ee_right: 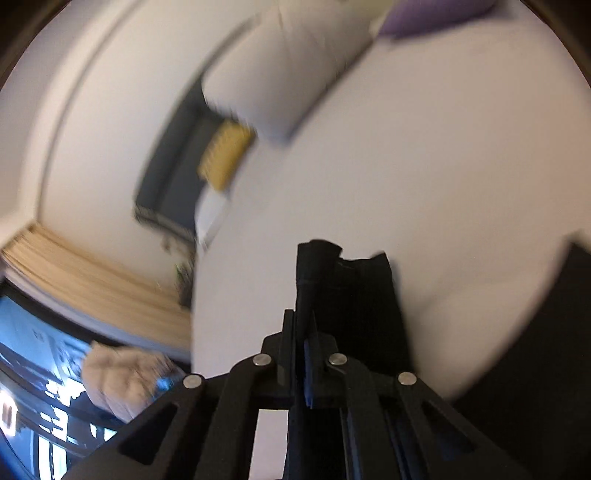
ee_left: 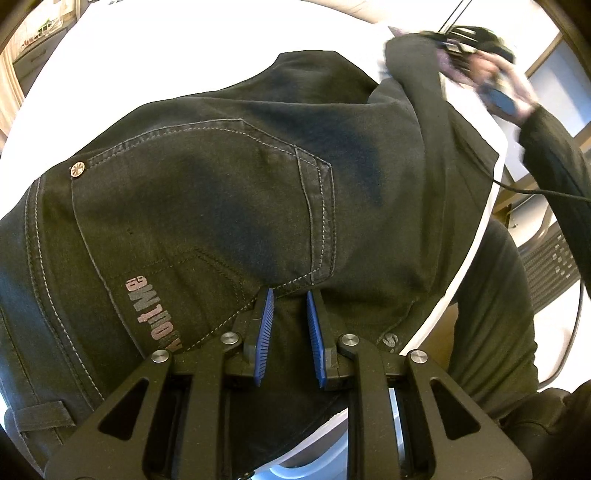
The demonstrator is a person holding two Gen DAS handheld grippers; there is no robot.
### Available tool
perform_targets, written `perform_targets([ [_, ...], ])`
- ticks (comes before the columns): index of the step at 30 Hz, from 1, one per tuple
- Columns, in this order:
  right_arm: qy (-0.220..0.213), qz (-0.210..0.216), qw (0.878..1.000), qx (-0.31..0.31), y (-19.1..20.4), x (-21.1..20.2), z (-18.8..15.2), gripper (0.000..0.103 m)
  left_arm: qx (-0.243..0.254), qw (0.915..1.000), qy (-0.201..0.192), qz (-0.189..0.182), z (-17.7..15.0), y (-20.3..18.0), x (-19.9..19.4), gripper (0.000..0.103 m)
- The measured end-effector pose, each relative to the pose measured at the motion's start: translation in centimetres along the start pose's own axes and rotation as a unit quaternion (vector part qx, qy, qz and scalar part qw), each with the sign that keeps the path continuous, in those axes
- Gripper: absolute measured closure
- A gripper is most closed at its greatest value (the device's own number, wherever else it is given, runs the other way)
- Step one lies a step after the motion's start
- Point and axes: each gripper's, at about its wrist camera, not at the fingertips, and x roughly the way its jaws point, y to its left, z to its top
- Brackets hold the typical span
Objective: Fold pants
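Black jeans lie on a white bed, back pocket and metal rivet up, filling the left wrist view. My left gripper hovers just over the seat near the pocket corner, its blue pads apart and holding nothing. My right gripper is shut on a bunched end of the black pants, lifted over the bed; the view is blurred. The right gripper also shows blurred at the upper right of the left wrist view, with fabric hanging from it.
A white pillow and a purple one lie at the bed's head. A dark nightstand with a yellow object stands beside the bed. A mesh chair and a cable are at the right.
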Motion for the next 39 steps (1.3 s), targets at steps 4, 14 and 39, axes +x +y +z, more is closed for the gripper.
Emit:
perform_targets([
  [4, -0.067, -0.036, 0.996, 0.039, -5.0, -8.1, -0.6, 0.099, 0.004, 1.0000, 0.000, 0.005, -0.2, -0.5, 0.2, 0.085],
  [14, -0.061, -0.099, 0.978, 0.175, -16.9, -11.3, -6.6, 0.095, 0.006, 0.9997, 0.006, 0.023, -0.3, -1.8, 0.5, 0.085],
  [39, -0.060, -0.141, 0.977, 0.151, -18.7, -14.2, -5.0, 0.097, 0.010, 0.9991, 0.006, 0.041, -0.2, -3.8, 0.8, 0.084],
])
